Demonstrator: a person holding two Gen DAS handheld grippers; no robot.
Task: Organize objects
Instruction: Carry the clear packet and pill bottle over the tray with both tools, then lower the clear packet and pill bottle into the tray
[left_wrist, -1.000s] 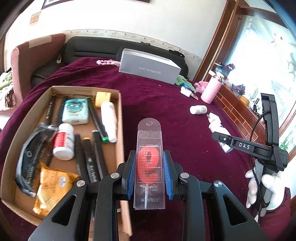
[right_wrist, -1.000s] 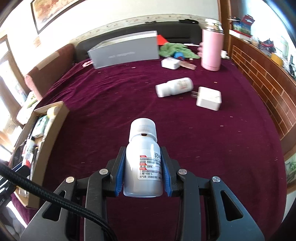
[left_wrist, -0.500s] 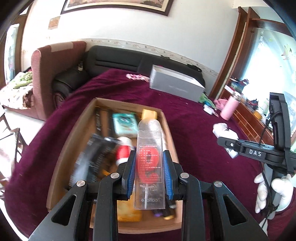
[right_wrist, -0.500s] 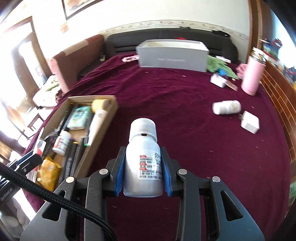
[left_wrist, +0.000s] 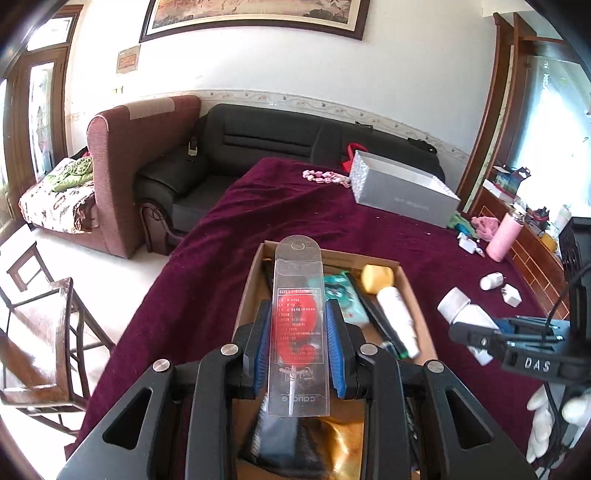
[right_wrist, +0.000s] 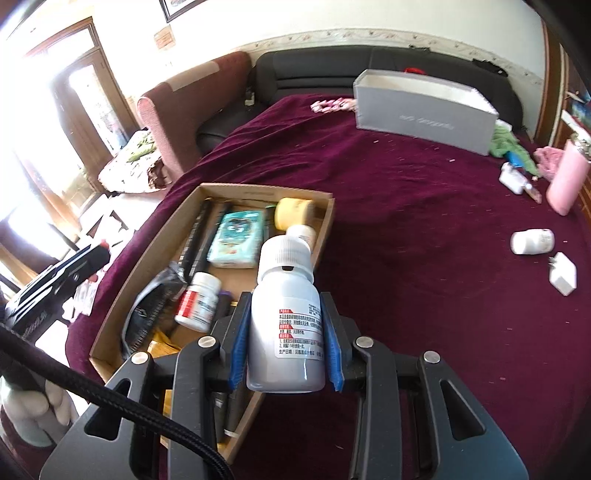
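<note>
Here both tilt down over the cardboard box (right_wrist: 325, 221): left gripper (left_wrist: 298, 350) clamps a clear packet (left_wrist: 298, 295), right gripper (right_wrist: 286, 347) a white bottle (right_wrist: 284, 314).

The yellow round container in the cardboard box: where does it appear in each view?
Left wrist view: yellow container right of centre, in the cardboard box, at its far right corner.
Right wrist view: just above centre, same far right corner.
Shared landmark: grey box on the far cloth.
</note>
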